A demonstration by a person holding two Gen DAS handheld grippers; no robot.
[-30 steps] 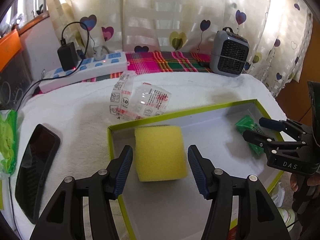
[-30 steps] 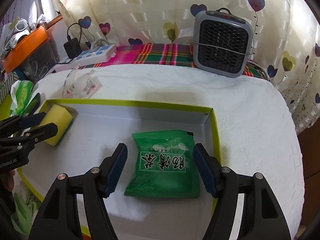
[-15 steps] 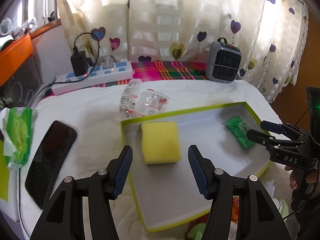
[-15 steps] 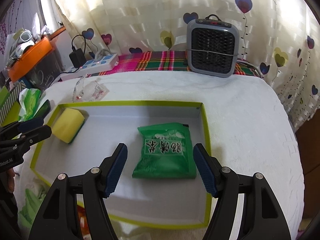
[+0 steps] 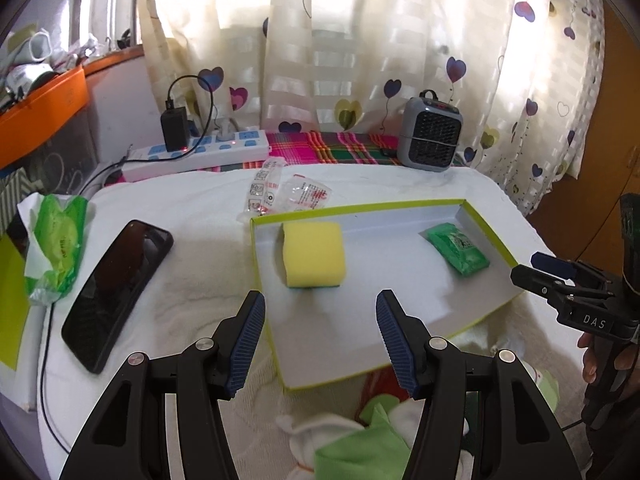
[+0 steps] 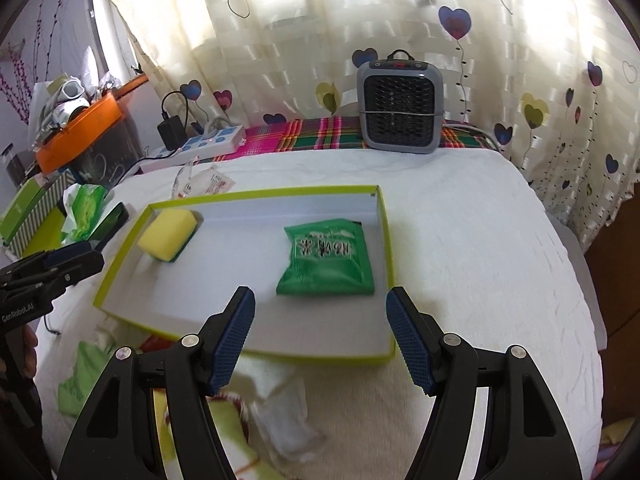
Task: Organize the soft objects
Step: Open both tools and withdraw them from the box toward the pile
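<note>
so both grippers are empty right now. The left gripper (image 5: 319, 338) has its jaws spread wide with nothing in them, and the yellow sponge (image 5: 313, 255) sits just past the tips, pretty much centred between the two jaws, in the near-left corner of the tray (image 5: 486, 236). It's clearly apart from the pads, not touching either one

Same deal on the other side: right gripper (image 6: 320, 338) jaws wide and bare, with the green packet (image 6: 327, 258) lying flat just ahead of the gap, a bit toward the right jaw, against the tray's (image 6: 387, 240) right wall. The sponge (image 6: 168, 233) shows up far off beyond the left jaw, at the opposite end

Tray is the shallow white one with the lime rim, sitting on the white towel-covered desk (image 6: 480, 240). Off to the left jaw's outer side there's a black phone (image 5: 116, 292) lying on the towel, well apart from the tray
</note>
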